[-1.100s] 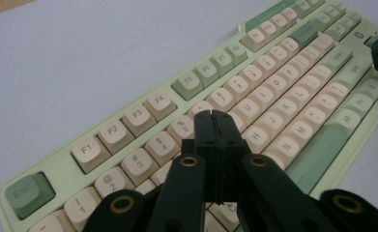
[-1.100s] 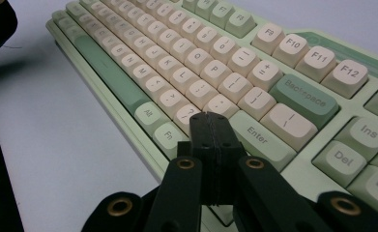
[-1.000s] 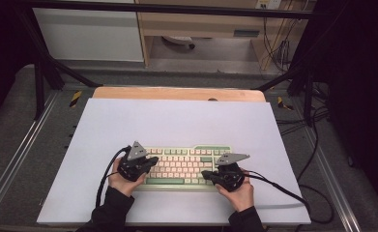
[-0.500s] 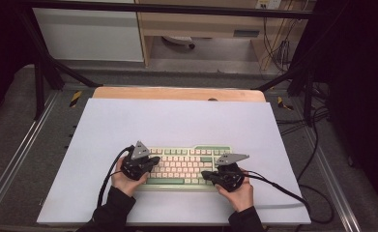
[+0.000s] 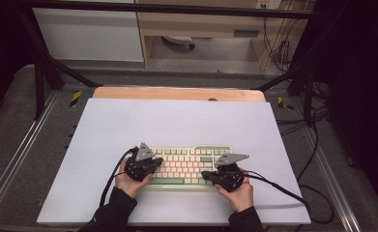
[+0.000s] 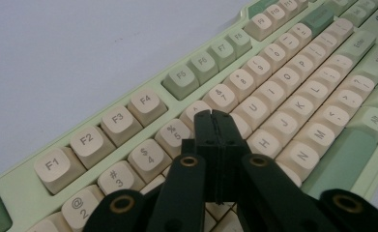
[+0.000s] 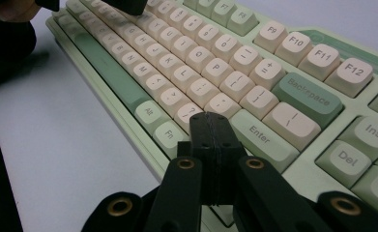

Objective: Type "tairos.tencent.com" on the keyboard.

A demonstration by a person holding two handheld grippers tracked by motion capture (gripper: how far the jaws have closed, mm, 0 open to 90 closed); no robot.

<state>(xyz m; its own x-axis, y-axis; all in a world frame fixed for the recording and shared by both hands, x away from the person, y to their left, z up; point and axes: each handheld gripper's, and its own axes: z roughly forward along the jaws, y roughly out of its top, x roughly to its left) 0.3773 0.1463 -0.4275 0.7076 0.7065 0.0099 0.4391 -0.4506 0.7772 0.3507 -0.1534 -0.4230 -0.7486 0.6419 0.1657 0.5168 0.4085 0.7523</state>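
A: On white table sheet [image 5: 177,121], near front edge: pale-green mechanical keyboard [image 5: 191,166], long side parallel to that edge. Left gripper [image 5: 153,162] over left part of key field, right gripper [image 5: 207,176] at right part, near front rim.

B: Jaw state?

A: Both pressed fully together, nothing between. Left gripper view: closed tips [image 6: 212,116] hanging over number row, just by the 5 key [image 6: 174,134]; contact not certain. Right gripper view: closed tips [image 7: 210,119] over bottom-row zone between Fn key [image 7: 170,133] and Enter key [image 7: 264,137]; touching or just above, cannot tell.

B: Work in hand, as judged?

A: Probably key pressing with closed tips used as a single finger.

B: Risks?

A: Tip broader than gap between caps, so off-centre descent likely to catch two keys at once. Slanted approach could slide off a cap's rounded top onto a neighbour. Hard push near front rim might tip or shove keyboard on smooth sheet. Cable [image 5: 278,186] trailing from right gripper could drag across sheet and tug wrist off line.

B: Room to move?

A: Plenty behind and to both sides: bare sheet well clear. Tightest at front, keyboard close to sheet edge, forearms entering there. Wooden board edge [image 5: 177,93] far back, well apart from keyboard. Grippers apart from each other, much of key field between; crossing toward middle would narrow that.
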